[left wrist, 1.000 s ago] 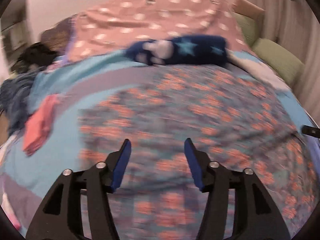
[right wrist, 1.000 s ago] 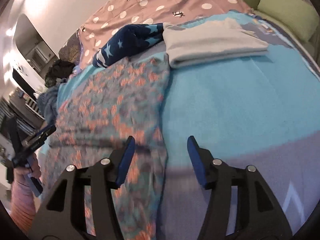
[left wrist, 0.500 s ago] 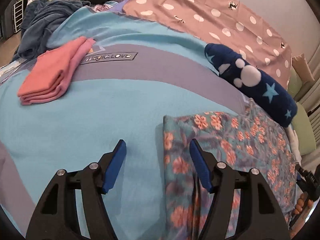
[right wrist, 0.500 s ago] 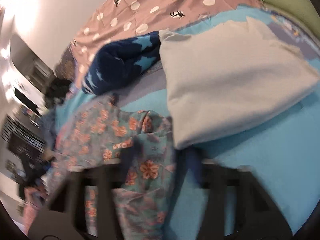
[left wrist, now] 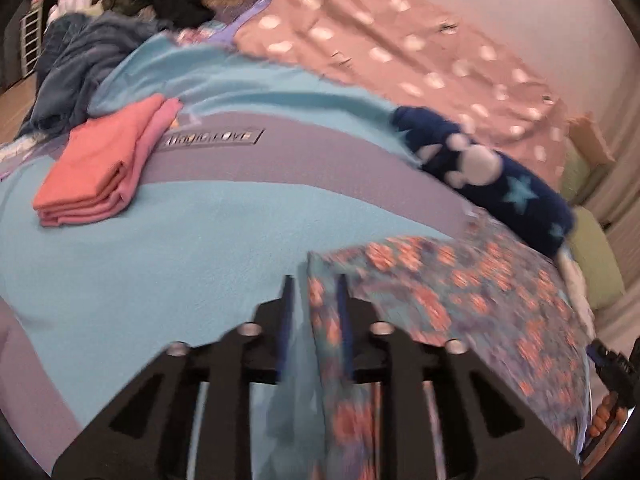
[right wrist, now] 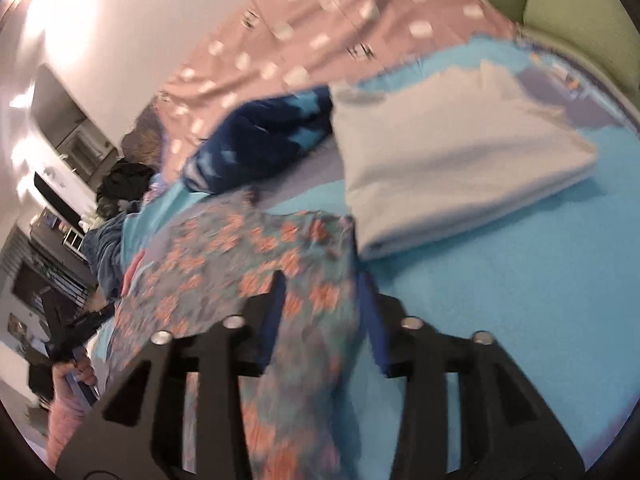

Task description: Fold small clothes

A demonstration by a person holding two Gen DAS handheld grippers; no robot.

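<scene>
A teal floral garment [left wrist: 460, 292] with orange flowers lies spread on the blue bed cover [left wrist: 168, 248]. My left gripper [left wrist: 312, 308] is shut on its near left corner, and the cloth runs between the blue pads. In the right wrist view the same floral garment [right wrist: 248, 264] has its right corner between the fingers of my right gripper [right wrist: 320, 304], whose jaws stand narrowly apart around the cloth; motion blur hides whether they pinch it.
A folded pink garment [left wrist: 100, 168] lies at the left. A navy star blanket roll [left wrist: 500, 188] and a polka-dot pink sheet [left wrist: 400, 56] lie behind. A folded white cloth [right wrist: 452, 160] sits right of the floral garment. Green cushions [right wrist: 580, 20] line the far edge.
Both grippers, open and approaching half a second ago, have closed in on the two near corners of the floral garment. The left corner is lifted slightly.
</scene>
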